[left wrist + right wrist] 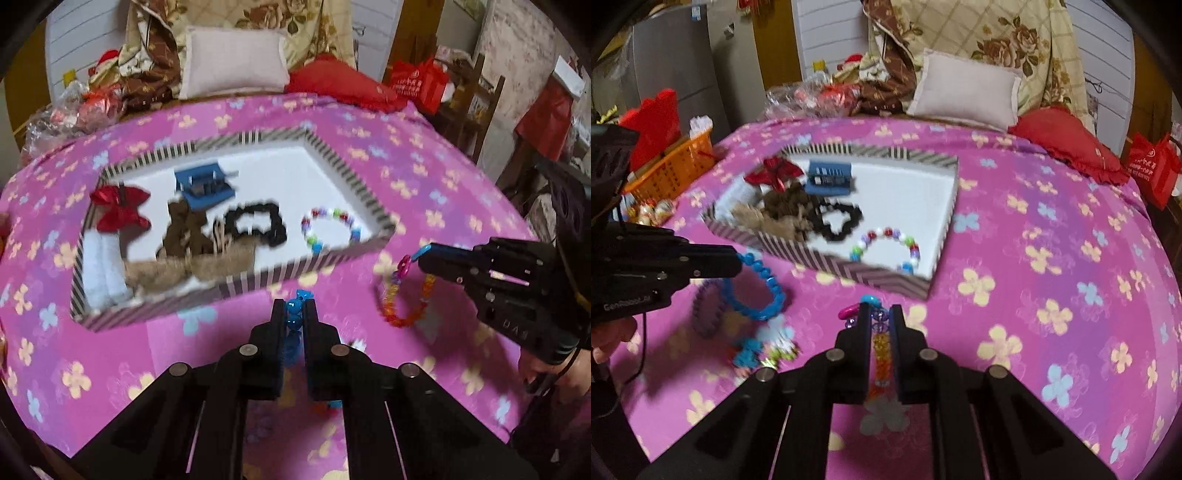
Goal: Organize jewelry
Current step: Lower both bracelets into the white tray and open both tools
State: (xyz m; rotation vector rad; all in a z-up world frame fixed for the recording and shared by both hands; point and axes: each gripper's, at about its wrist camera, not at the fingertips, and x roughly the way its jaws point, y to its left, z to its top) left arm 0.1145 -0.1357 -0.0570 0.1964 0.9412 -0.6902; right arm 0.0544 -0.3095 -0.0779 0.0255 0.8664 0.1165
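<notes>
Jewelry is hanging from both grippers above the bed, the left gripper (293,314) pinching a blue bead bracelet (761,284) and the right gripper (881,321) a rainbow chain bracelet (404,291) in closed jaws, probably for dropping into the striped box (258,275).

Matte black left gripper (294,314), 4 silver rivets, blue-lined fingers (894,325), black cable.

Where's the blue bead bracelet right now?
The blue bead bracelet hangs from the left gripper at the right wrist view's left, above the pink bedspread, just short of the striped box.
</notes>
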